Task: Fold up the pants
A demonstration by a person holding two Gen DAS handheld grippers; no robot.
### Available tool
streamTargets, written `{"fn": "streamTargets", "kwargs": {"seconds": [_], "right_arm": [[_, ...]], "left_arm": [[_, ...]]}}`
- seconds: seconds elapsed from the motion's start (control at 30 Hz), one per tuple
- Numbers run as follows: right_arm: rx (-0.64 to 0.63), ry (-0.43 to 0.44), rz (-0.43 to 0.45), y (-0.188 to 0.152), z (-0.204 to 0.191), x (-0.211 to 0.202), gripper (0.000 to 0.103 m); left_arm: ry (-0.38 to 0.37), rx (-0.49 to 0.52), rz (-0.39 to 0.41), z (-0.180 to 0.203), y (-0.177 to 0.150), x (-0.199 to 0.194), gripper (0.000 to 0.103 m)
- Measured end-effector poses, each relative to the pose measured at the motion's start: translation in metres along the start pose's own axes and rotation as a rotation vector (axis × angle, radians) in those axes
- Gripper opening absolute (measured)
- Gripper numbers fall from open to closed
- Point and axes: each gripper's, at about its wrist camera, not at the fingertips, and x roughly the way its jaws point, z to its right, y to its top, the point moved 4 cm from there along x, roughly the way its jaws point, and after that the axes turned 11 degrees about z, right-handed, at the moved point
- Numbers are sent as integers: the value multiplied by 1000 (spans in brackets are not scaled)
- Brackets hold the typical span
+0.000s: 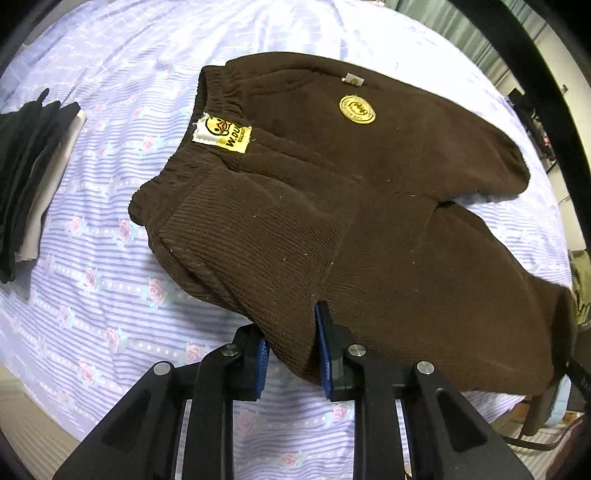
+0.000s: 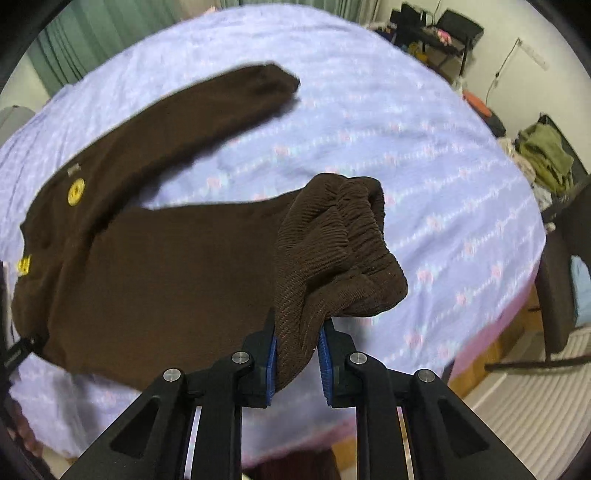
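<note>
Brown corduroy pants [image 1: 332, 177] with a yellow waist label and a round yellow patch lie on the bed. My left gripper [image 1: 291, 354] is shut on the near side of the pants by the waist and holds that part lifted. My right gripper [image 2: 297, 358] is shut on the near leg's elastic cuff [image 2: 343, 243] and holds it above the bed. The far leg [image 2: 207, 110] lies flat and stretches away across the bed. The pants also show in the right wrist view [image 2: 147, 266].
The bed has a lilac striped sheet with roses [image 1: 110, 295]. A stack of folded dark clothes [image 1: 33, 166] lies at the left. Chairs with clothes [image 2: 546, 158] and a desk [image 2: 439, 29] stand beyond the bed's right edge.
</note>
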Motion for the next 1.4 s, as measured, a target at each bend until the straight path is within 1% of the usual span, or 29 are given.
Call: {"fn": "streamTargets", "kwargs": {"seconds": [0.07, 0.13, 0.17, 0.2, 0.3, 0.33, 0.47, 0.5, 0.53, 0.57, 0.6, 0.63, 0.7, 0.8, 0.87, 0.9, 0.93, 0.97, 1.0, 1.03, 1.07, 1.1, 1.13, 1.17, 1.2, 1.23, 1.3, 1.33, 1.4], "right_arm": [[42, 25, -5, 5, 8, -8, 18], [59, 46, 44, 15, 6, -25, 18], [65, 55, 82, 27, 5, -36, 18], [67, 57, 108, 32, 2, -44, 18], [85, 75, 199, 62, -3, -63, 18], [95, 81, 229, 75, -5, -67, 18], [151, 101, 323, 115, -12, -64, 18], [183, 106, 344, 127, -14, -60, 18], [219, 110, 366, 140, -15, -55, 18], [238, 113, 380, 145, -18, -55, 18], [264, 114, 397, 159, -19, -50, 18], [287, 112, 406, 173, -21, -40, 17], [319, 106, 403, 190, -26, -24, 17], [329, 72, 402, 221, -36, 6, 17], [308, 65, 381, 237, -46, 27, 18], [294, 65, 349, 246, -53, 41, 20], [281, 72, 328, 250, -57, 50, 30], [264, 77, 316, 255, -61, 57, 43], [262, 81, 339, 258, -62, 54, 53], [256, 82, 371, 258, -61, 50, 74], [250, 74, 428, 259, -61, 37, 87], [250, 61, 489, 259, -59, 23, 91], [249, 48, 555, 258, -57, 7, 92], [246, 47, 579, 258, -56, -1, 92], [238, 58, 602, 258, -56, -13, 92], [230, 72, 610, 257, -56, -20, 92], [197, 98, 608, 248, -57, -32, 92], [183, 107, 598, 243, -57, -34, 92], [116, 115, 555, 221, -65, -32, 92]], "left_arm": [[13, 0, 20, 5, 11, -5, 23], [24, 6, 42, 11, 21, -13, 23], [20, -8, 49, 12, 27, -20, 23], [16, -18, 60, 13, 31, -27, 23], [13, -66, 127, 12, 57, -52, 23], [11, -80, 144, 11, 59, -52, 23], [4, -142, 236, 17, 101, -64, 23], [1, -151, 249, 24, 110, -62, 23], [1, -162, 262, 31, 122, -51, 23], [-5, -180, 277, 35, 134, -46, 23], [-9, -195, 293, 38, 148, -41, 23], [-5, -200, 299, 39, 154, -38, 23], [-3, -214, 307, 44, 181, -23, 23], [-1, -227, 294, 47, 208, 2, 23], [27, -225, 254, 48, 225, 26, 25], [46, -217, 226, 47, 232, 37, 31], [52, -209, 199, 48, 237, 46, 36], [46, -200, 185, 52, 239, 51, 56], [32, -181, 194, 55, 243, 49, 75], [26, -160, 240, 59, 240, 41, 78], [22, -135, 288, 62, 242, 31, 81], [20, -105, 336, 65, 244, 19, 91], [21, -72, 392, 69, 246, 4, 96], [11, -39, 454, 72, 245, -11, 99], [-3, 3, 508, 73, 243, -26, 99], [-7, 47, 537, 72, 239, -35, 99], [-34, 140, 572, 64, 230, -44, 99], [-41, 169, 573, 59, 227, -44, 99], [-46, 270, 542, 40, 210, -37, 99]]}}
